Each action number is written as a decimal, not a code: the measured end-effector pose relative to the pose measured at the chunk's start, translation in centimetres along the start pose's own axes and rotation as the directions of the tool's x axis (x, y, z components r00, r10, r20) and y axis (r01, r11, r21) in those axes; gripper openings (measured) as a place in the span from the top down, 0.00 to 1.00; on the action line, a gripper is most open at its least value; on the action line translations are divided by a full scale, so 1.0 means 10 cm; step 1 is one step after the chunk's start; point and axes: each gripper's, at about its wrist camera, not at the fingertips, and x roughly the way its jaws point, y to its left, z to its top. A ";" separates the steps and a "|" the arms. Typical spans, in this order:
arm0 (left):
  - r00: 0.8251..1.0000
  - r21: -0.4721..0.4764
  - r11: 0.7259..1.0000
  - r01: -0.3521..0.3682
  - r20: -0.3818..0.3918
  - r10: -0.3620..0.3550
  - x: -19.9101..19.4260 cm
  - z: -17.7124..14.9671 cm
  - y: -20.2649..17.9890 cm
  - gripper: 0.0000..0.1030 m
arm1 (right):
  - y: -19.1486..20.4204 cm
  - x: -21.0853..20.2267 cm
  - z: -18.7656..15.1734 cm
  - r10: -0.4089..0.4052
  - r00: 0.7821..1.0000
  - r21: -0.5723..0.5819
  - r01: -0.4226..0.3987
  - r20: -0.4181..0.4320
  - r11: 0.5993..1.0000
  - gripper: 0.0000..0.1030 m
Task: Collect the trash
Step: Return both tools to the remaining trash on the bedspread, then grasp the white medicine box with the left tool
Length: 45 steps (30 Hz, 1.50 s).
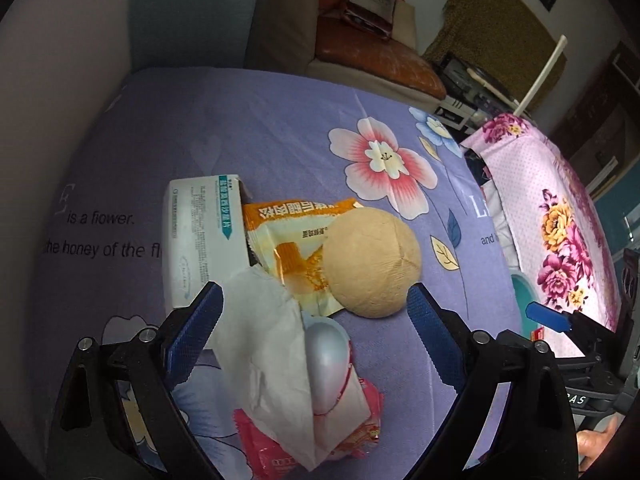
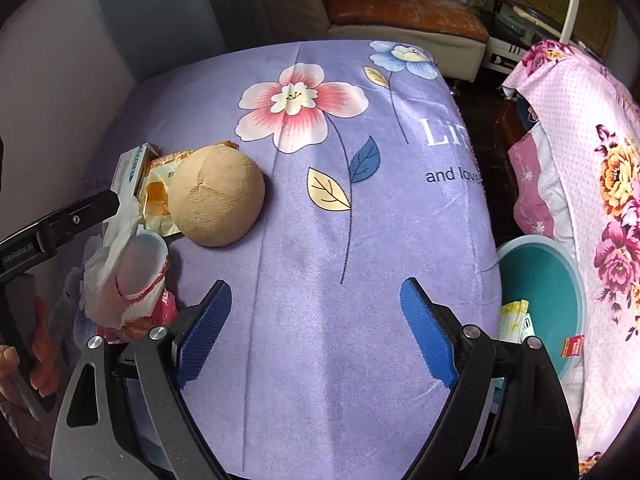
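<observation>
The trash lies in one cluster on the purple flowered cloth that covers the bench: a crumpled white tissue draped over a small clear plastic cup, a pink snack wrapper under them, an orange snack wrapper, a white medicine box and a round tan husked coconut. The tissue's long axis runs from near the left gripper's blue pad toward the lower edge of the left wrist view.

The left gripper hangs directly over this cluster, jaws wide and empty, with the tissue and cup just below and between the pads and the coconut near one pad.

The right gripper is also wide and empty, over bare cloth. From it the cluster lies to the left, the coconut nearest, while the teal trash bin, already holding some wrappers, stands off the bench edge to its right.

By this layout the left gripper is judged nearer the trash and the right nearer the bin.
</observation>
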 end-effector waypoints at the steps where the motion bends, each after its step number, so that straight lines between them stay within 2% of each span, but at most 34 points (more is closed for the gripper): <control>1: 1.000 -0.022 1.000 -0.013 0.000 0.013 0.01 0.04 0.13 0.09 | 0.09 0.05 0.04 0.015 1.000 -0.020 -0.015 -0.007 1.000 0.20; 7: 0.998 -0.110 0.992 -0.063 -0.033 0.060 0.15 0.13 0.68 0.09 | 0.62 0.39 0.28 0.016 0.999 -0.160 -0.022 -0.041 0.987 0.20; 11: 0.996 -0.122 0.990 -0.073 -0.057 0.067 0.23 0.14 0.85 0.09 | 0.83 0.61 0.37 0.001 0.998 -0.225 -0.015 -0.064 0.974 0.20; 16: 0.995 -0.132 0.988 -0.075 -0.075 0.066 0.30 0.17 0.98 0.09 | 0.92 0.83 0.49 -0.018 0.996 -0.252 -0.004 -0.087 0.968 0.20; 24: 0.994 -0.110 0.992 -0.068 -0.095 0.057 0.42 0.23 0.95 0.09 | 0.92 1.07 0.56 -0.023 0.994 -0.250 -0.005 -0.110 0.968 0.08; 28: 0.992 -0.092 0.993 -0.067 -0.116 0.056 0.55 0.30 0.91 0.09 | 0.87 1.14 0.55 -0.002 0.994 -0.229 -0.023 -0.108 0.973 0.08; 35: 0.988 -0.052 0.993 -0.108 -0.119 0.101 0.64 0.36 0.83 0.09 | 0.68 0.99 0.57 0.054 0.994 -0.157 -0.068 -0.092 0.985 0.08; 39: 0.986 -0.084 0.987 -0.135 -0.111 0.126 0.61 0.36 0.96 0.09 | 0.54 0.84 0.64 0.111 0.990 -0.094 -0.119 -0.087 0.988 0.08; 45: 0.980 -0.109 0.979 -0.175 -0.113 0.163 0.54 0.33 1.11 0.09 | 0.44 0.70 0.73 0.132 0.989 -0.062 -0.136 -0.063 0.989 0.08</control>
